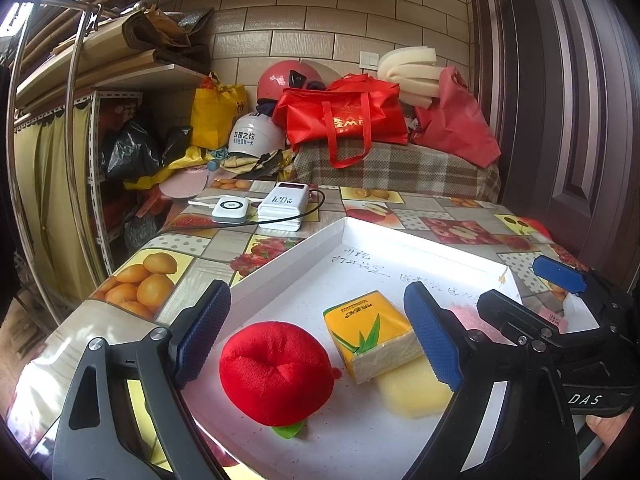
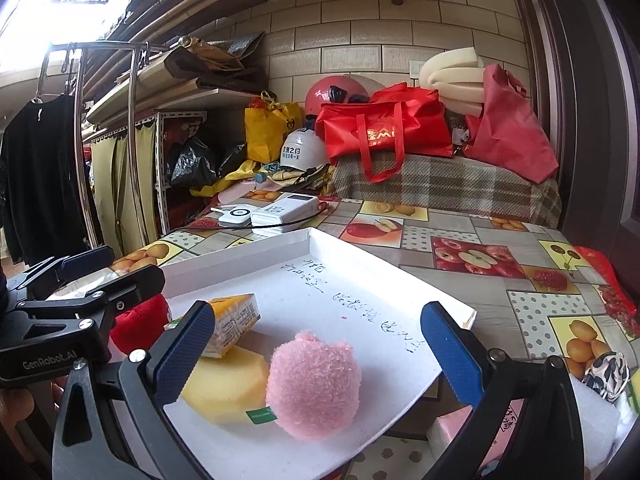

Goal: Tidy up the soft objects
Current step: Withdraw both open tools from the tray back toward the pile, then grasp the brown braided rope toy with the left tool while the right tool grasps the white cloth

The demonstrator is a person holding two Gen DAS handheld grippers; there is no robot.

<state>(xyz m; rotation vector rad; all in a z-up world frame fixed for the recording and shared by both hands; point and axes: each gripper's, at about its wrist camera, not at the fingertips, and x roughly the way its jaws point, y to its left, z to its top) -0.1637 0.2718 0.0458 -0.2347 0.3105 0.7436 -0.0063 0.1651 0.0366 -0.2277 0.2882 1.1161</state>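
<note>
- Left wrist view: your left gripper (image 1: 320, 336) hangs over the near end of the white tray (image 1: 288, 256) with its blue pads spread wide and nothing pinched between them.
- Between those pads, on the tray floor, sit the red plush apple (image 1: 276, 372) and the yellow tissue pack (image 1: 370, 334); the pack leans partly on the yellow sponge (image 1: 412, 394).
- Your right gripper (image 2: 320, 356) shows at the right edge of that view, over the tray's right side.
- Right wrist view: your right gripper's jaws stand wide apart too, holding nothing.
- The pink plush ball (image 2: 314, 386) lies on the tray between them, touching the sponge on its left, clear of both pads.
- Handwriting runs across the bare tray floor beyond the soft things.
- The tray rests on a table with a fruit-print cloth (image 2: 500, 276); two white power banks (image 1: 264, 206) lie past its far rim.
</note>
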